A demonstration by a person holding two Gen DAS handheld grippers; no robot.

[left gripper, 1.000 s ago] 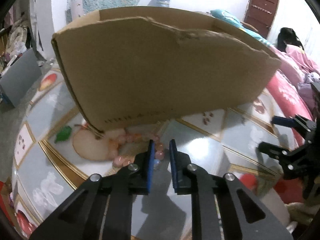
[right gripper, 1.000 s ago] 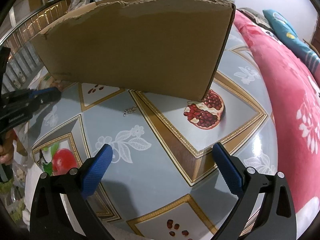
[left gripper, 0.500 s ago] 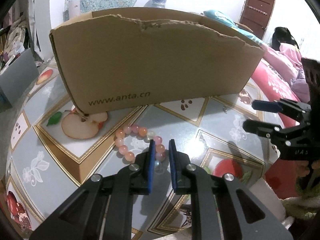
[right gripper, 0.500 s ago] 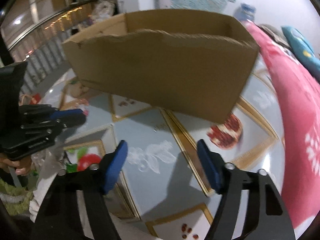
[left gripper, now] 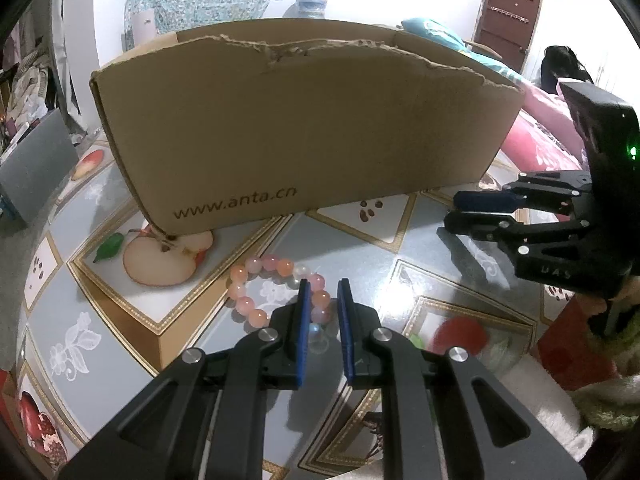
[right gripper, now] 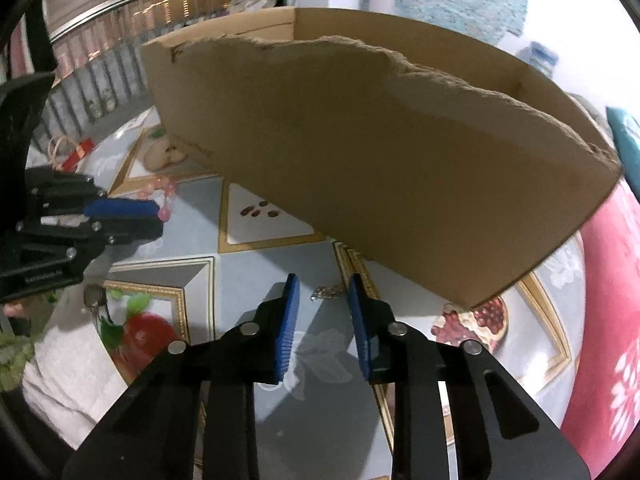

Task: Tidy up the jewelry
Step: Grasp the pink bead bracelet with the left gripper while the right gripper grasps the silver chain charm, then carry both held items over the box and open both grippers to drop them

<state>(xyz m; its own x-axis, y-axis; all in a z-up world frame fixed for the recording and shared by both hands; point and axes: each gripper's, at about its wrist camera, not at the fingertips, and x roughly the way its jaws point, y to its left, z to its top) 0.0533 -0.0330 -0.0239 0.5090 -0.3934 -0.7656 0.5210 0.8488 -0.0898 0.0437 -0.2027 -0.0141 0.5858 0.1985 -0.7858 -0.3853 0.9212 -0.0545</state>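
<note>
A pink and orange bead bracelet lies on the fruit-patterned table in front of a brown cardboard box. My left gripper hovers just over the bracelet's right side, its jaws a narrow gap apart with beads showing between them, not gripping. A small silver chain lies on the table just beyond my right gripper, whose jaws stand a little apart on either side of it. The left gripper also shows in the right wrist view, with the bracelet at its tips. The right gripper also shows in the left wrist view.
The box stands close behind both pieces of jewelry. A pink floral bedcover borders the table on the right. A grey panel stands to the left of the table. The table's front edge is near both grippers.
Both grippers have pulled back from the box, then lowered toward the table. My right gripper's jaws have narrowed a great deal and now straddle the silver chain. The left jaws stay narrow over the bracelet.
</note>
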